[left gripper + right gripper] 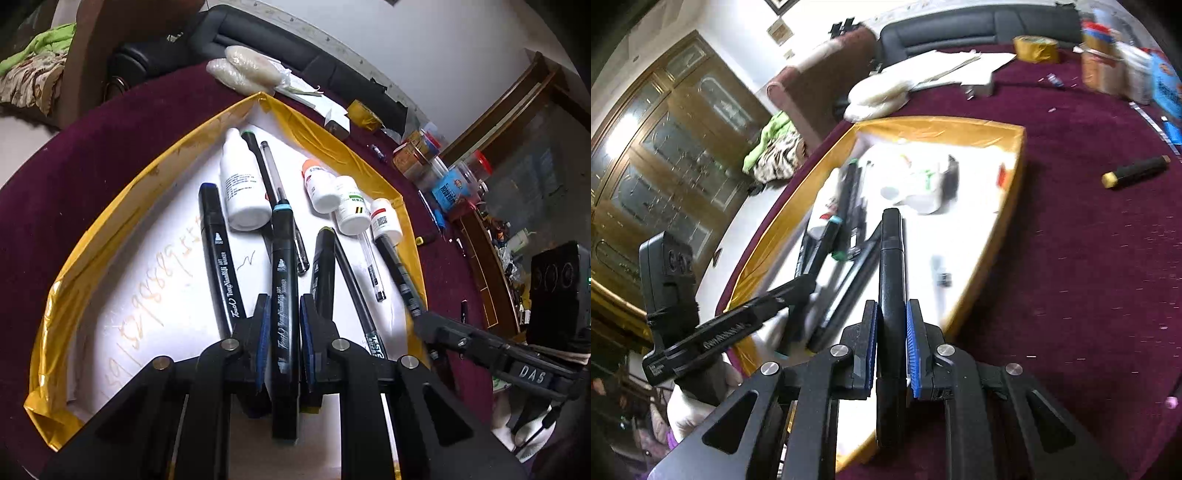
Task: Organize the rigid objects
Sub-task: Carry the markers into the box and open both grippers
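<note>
Markers, pens and white bottles [243, 184] lay on the white sheet [155, 295] bordered by gold tape. The left gripper [283, 325] was clamped on a blue-capped black marker [284, 280] near the sheet's near edge. The right gripper [891, 332] pinched another black marker [892, 266] above the sheet's right edge.

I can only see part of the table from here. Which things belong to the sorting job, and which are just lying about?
Job:
- blue-banded marker in left gripper
- black marker in right gripper
- white bottles
- pens
- gold-edged tray

Lying about:
- tape roll
- plastic bag
- jars
- yellow-capped marker, possibly still to collect
</note>
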The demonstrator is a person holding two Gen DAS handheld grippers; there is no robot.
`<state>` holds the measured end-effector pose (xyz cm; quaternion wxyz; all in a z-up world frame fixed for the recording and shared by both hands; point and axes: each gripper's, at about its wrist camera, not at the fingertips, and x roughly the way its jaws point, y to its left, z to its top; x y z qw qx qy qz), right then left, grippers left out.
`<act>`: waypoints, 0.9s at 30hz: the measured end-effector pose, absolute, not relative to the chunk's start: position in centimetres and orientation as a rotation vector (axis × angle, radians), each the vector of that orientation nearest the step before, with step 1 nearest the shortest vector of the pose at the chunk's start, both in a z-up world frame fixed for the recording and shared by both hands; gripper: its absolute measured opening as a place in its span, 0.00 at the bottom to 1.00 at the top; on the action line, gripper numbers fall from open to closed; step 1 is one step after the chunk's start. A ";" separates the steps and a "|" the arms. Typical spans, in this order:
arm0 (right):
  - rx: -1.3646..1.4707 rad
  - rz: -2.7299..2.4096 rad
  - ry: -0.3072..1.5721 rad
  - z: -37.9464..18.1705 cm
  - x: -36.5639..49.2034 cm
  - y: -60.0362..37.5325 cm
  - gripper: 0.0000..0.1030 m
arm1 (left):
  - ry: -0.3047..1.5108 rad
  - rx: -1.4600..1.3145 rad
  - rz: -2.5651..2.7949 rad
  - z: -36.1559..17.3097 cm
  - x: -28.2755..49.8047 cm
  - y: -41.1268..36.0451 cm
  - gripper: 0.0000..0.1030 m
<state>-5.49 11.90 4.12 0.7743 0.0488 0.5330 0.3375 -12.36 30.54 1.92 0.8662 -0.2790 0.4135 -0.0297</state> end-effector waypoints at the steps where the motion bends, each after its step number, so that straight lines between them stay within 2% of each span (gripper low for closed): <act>1: 0.104 0.732 1.167 3.8 -5.5 12.5 0.13 | 0.879 -0.588 -0.066 1.6 -12.2 30.5 0.13; 9: 0.057 0.689 1.213 2.2 -5.1 14.8 0.13 | 0.868 -0.577 -0.046 1.9 -12.7 31.0 0.16; 13: 0.033 0.664 1.219 2.1 -5.3 15.3 0.13 | 0.836 -0.543 -0.025 2.8 -13.2 31.1 0.35; 18: 0.033 0.654 1.230 2.1 -5.6 15.6 0.14 | 0.788 -0.525 -0.007 4.1 -13.8 31.3 0.47; 24: 0.041 0.633 1.211 2.4 -5.3 15.1 0.17 | 0.772 -0.540 0.014 4.5 -14.1 32.0 0.49; 27: 0.049 0.628 1.194 2.8 -5.3 14.6 0.24 | 0.765 -0.549 0.027 4.5 -14.4 32.3 0.51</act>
